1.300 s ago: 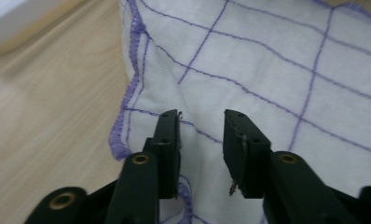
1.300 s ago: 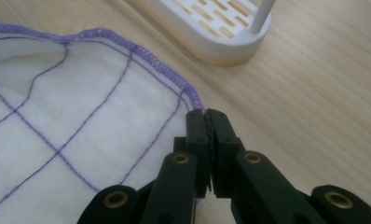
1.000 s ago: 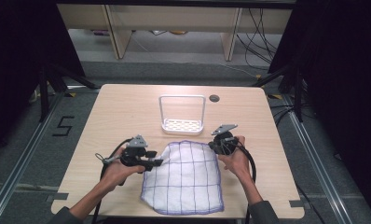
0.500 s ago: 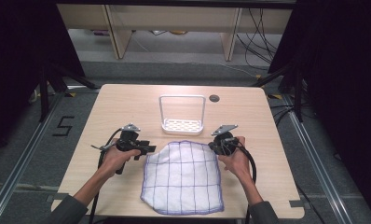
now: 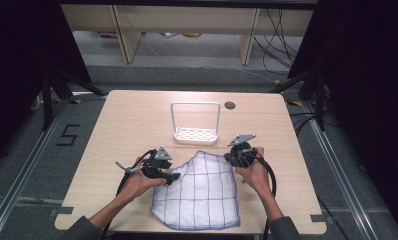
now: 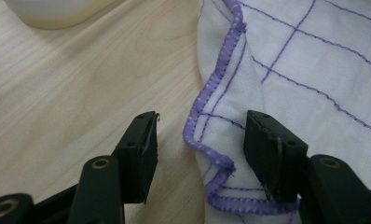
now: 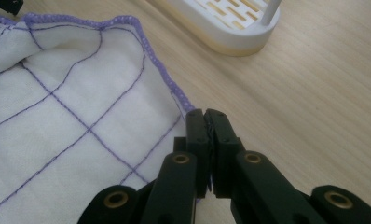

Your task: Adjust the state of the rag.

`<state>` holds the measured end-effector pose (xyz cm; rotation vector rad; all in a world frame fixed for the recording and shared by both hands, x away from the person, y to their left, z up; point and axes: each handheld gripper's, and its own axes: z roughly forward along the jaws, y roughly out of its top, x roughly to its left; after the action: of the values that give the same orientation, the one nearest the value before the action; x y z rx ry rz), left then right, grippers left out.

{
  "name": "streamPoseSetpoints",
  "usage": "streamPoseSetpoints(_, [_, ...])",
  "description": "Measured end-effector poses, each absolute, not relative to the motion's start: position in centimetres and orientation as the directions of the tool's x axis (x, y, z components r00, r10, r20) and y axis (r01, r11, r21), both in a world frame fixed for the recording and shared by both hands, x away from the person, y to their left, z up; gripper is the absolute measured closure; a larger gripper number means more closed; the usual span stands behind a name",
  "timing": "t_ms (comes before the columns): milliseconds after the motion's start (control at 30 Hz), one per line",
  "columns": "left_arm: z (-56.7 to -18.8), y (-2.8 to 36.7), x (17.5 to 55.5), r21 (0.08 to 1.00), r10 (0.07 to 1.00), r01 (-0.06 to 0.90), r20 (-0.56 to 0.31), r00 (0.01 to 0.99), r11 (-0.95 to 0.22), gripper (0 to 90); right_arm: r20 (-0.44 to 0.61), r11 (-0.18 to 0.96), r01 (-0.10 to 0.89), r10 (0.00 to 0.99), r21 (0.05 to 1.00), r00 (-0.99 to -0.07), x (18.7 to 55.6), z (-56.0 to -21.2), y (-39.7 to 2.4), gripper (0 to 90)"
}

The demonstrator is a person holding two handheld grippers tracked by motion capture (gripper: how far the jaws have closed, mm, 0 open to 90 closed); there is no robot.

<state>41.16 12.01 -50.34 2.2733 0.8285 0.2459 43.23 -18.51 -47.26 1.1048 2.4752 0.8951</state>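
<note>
A white cloth point(image 5: 202, 195) with a purple grid and purple hem lies on the front of the wooden table point(image 5: 132, 120). My left gripper point(image 5: 173, 177) is at the cloth's left edge. In the left gripper view its jaws point(image 6: 202, 140) stand open and have just been opening; the crumpled hem of the cloth point(image 6: 314, 70) lies between them, untouched by the pads. My right gripper point(image 5: 231, 159) sits at the cloth's upper right corner. In the right gripper view its jaws point(image 7: 207, 116) are shut where the hem of the cloth point(image 7: 58, 116) runs in.
A white wire rack point(image 5: 196, 134) with a slotted base stands behind the cloth at mid table, close ahead of the right gripper as the rack point(image 7: 230, 23). A round cable hole point(image 5: 230, 105) sits behind it. Bare wood lies left and right of the rack.
The left gripper drew away to the left, then came back down to the cloth's left edge. That edge now looks pushed in and bunched. The right gripper has kept still.
</note>
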Motion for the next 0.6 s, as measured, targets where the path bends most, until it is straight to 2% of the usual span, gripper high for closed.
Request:
streamPoseSetpoints(133, [-50.49, 12.29, 41.45, 0.671, 0.627, 0.526, -0.115, 0.77, -0.523, 50.1, 0.007, 0.516, 0.582, 0.745, 0.629, -0.668, 43.22, -47.59, -18.7, 88.9])
streamPoseSetpoints(267, [-50.7, 12.6, 41.53, 0.677, 0.614, 0.554, -0.189, 0.767, -0.484, 61.4, 0.011, 0.516, 0.591, 0.747, 0.62, -0.664, 43.17, -47.47, -18.8, 89.0])
streamPoseSetpoints(300, [-50.6, 12.75, 41.57, 0.668, 0.599, 0.545, -0.182, 0.78, -0.507, 64.6, 0.007, 0.515, 0.587, 0.748, 0.625, -0.664, 43.17, -47.48, -18.78, 89.0])
streamPoseSetpoints(400, [-50.57, 12.54, 41.35, 0.688, 0.604, 0.556, -0.213, 0.768, -0.465, 74.1, 0.008, 0.504, 0.581, 0.751, 0.64, -0.66, 43.1, -47.39, -18.83, 89.0])
streamPoseSetpoints(467, [-50.44, 12.73, 41.41, 0.681, 0.592, 0.543, -0.196, 0.782, -0.491, 78.9, -0.003, 0.508, 0.568, 0.747, 0.647, -0.665, 43.15, -47.19, -18.99, 89.0])
streamPoseSetpoints(500, [-50.33, 12.71, 41.29, 0.701, 0.606, 0.546, -0.203, 0.769, -0.459, 80.0, 0.021, 0.481, 0.584, 0.76, 0.654, -0.649, 43.02, -47.13, -18.94, 89.0])
streamPoseSetpoints(600, [-49.96, 12.98, 41.31, 0.708, 0.609, 0.54, -0.196, 0.769, -0.454, 82.7, -0.012, 0.5, 0.557, 0.751, 0.663, -0.66, 43.12, -47.02, -19.21, 89.1])
